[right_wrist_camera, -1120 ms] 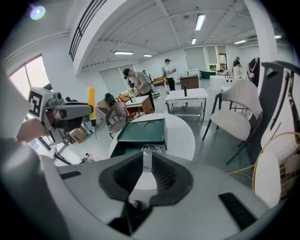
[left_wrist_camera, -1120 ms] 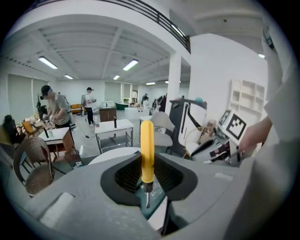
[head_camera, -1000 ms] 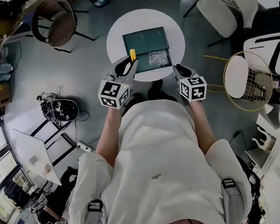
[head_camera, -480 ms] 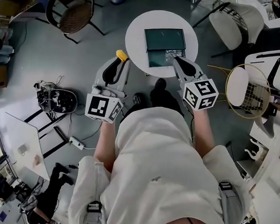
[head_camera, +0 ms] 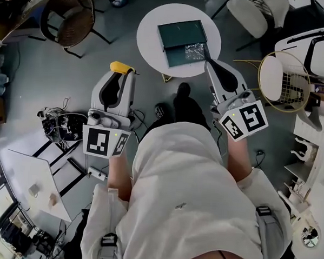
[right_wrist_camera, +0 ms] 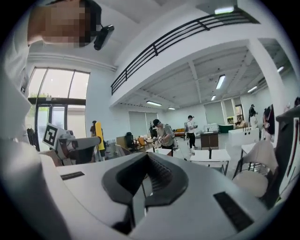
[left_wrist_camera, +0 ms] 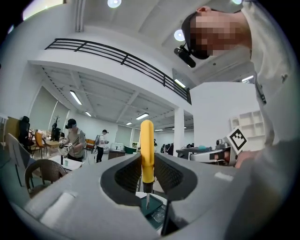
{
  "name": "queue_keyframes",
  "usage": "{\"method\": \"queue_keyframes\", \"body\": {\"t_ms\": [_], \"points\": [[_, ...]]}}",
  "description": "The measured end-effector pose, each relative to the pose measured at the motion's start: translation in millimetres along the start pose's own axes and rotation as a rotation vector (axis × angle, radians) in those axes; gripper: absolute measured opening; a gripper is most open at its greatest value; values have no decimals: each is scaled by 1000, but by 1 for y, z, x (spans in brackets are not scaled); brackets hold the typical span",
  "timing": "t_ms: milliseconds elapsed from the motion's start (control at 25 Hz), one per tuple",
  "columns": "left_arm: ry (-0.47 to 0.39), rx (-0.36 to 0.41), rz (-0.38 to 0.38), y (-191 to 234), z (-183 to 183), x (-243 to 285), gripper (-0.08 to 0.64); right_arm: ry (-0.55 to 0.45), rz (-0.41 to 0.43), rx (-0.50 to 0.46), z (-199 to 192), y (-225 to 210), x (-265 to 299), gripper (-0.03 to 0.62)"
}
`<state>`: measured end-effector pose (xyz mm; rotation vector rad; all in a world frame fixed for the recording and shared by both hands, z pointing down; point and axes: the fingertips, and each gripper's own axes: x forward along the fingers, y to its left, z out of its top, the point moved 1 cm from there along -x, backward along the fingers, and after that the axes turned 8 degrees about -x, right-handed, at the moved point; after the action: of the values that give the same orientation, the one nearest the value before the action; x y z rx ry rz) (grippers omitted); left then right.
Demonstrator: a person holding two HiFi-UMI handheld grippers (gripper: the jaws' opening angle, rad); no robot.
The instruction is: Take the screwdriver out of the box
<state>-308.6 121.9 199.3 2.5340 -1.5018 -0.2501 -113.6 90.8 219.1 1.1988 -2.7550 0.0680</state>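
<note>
One screwdriver (left_wrist_camera: 147, 152), yellow handle up and tip down, is clamped between the jaws of the left gripper (head_camera: 121, 78), out over the floor and well clear of the round table (head_camera: 150, 47). The green box (head_camera: 180, 32) lies open on that table. The right gripper (head_camera: 215, 67) hangs by the table edge, jaws together on nothing. The extraction looks done, and setting the tool down is probably all that's left.

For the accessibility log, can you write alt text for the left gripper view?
The left gripper is shut on a yellow-handled screwdriver, which stands upright with its tip pointing down. Beneath the tip part of a green box shows, and behind is a bright hall with several people.
</note>
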Motion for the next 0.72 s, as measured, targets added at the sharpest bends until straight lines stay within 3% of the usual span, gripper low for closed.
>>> {"method": "queue_keyframes", "body": {"t_ms": [240, 720], "points": [[5, 18, -23, -6, 3, 1, 89, -5, -43, -30, 7, -1, -23, 5], [30, 46, -23, -17, -1, -1, 89, -12, -51, -20, 12, -3, -32, 5]]}}
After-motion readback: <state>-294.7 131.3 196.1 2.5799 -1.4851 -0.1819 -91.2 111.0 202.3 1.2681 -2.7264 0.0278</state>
